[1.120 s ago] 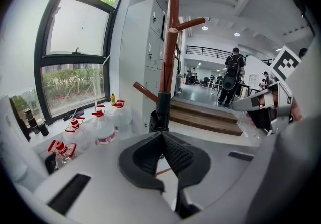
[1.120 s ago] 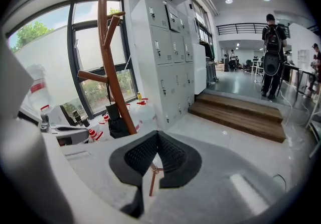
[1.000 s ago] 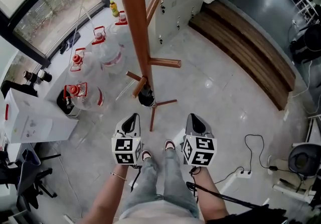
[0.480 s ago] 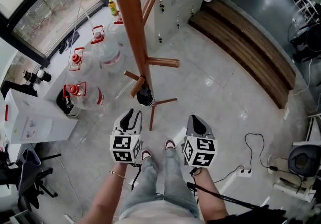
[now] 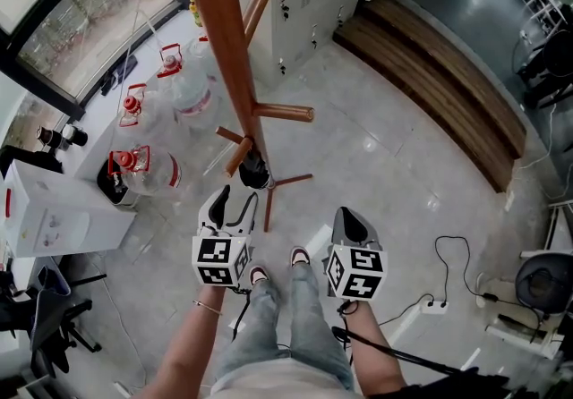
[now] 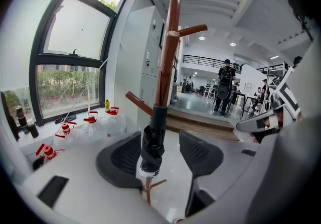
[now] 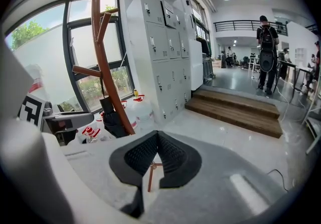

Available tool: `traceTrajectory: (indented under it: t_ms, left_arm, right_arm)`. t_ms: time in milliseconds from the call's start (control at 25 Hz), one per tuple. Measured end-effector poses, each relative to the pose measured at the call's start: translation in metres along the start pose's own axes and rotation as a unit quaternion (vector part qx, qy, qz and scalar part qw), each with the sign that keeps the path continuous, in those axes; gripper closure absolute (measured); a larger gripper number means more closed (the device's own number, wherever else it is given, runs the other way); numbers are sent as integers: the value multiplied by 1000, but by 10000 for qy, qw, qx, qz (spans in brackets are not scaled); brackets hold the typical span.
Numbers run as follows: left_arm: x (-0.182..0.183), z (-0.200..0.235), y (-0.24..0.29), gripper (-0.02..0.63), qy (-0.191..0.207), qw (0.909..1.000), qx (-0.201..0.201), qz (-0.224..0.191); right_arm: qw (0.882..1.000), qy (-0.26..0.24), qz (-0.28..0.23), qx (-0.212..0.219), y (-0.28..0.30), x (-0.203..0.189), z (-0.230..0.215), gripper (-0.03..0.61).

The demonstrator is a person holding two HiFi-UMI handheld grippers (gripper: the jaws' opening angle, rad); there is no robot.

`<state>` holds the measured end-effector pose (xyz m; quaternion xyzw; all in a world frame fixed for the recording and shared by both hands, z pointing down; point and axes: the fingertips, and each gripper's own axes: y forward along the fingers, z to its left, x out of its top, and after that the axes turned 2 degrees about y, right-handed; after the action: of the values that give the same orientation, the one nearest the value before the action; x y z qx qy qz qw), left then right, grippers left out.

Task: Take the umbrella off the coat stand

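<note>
While jaws of left claw are opening, umbrella on coat stand between them untouched, right claw sits closed, empty.

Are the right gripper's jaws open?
No, the right gripper has its pads meeting at the tips, with nothing between them.

No word, number, brand or sign could be read in any view. The faint grey print on the white box near the window was too small to make out. The label on the small yellow-green plastic bottle beyond the red-capped jugs showed only as a blur of colour.
</note>
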<state>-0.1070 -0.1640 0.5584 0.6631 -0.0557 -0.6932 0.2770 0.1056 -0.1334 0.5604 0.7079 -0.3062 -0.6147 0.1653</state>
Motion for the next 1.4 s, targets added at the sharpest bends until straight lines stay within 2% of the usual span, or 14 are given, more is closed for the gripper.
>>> traceTrajectory:
  t_ms: [1400]
  left_arm:
    - [33, 5, 61, 379, 37, 9985, 353, -417]
  right_arm:
    - [9982, 388, 236, -389, -2, -31, -60, 574]
